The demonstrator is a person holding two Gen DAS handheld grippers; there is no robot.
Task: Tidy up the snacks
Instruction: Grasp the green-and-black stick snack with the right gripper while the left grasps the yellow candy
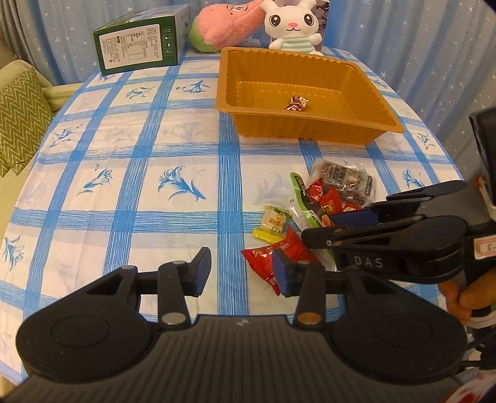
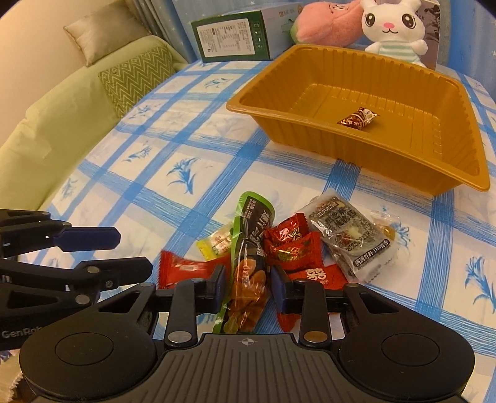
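Note:
A gold plastic tray [image 1: 229, 102] [image 2: 387, 155] stands on the checked tablecloth and holds one brown wrapped candy [image 1: 297, 103] [image 2: 358, 118]. A pile of snacks lies in front of it: a long green-edged packet [image 2: 248, 272] [image 1: 302, 198], red candies [image 2: 291, 245] [image 1: 322, 195], a red packet [image 1: 279, 257] [image 2: 183, 269], a yellow candy [image 1: 272, 223] [image 2: 214, 243] and a clear sesame packet [image 2: 350, 235] [image 1: 344, 176]. My right gripper [image 2: 247, 288] [image 1: 322, 228] has its pads on either side of the green-edged packet. My left gripper [image 1: 241, 269] [image 2: 124, 248] is open and empty beside the pile.
A green box [image 1: 139, 43] [image 2: 235, 37], a pink plush [image 1: 223, 24] [image 2: 325, 24] and a white rabbit plush [image 1: 293, 26] [image 2: 392, 28] stand at the table's far edge. A sofa with a zigzag cushion [image 1: 18, 117] [image 2: 136, 77] is to the left.

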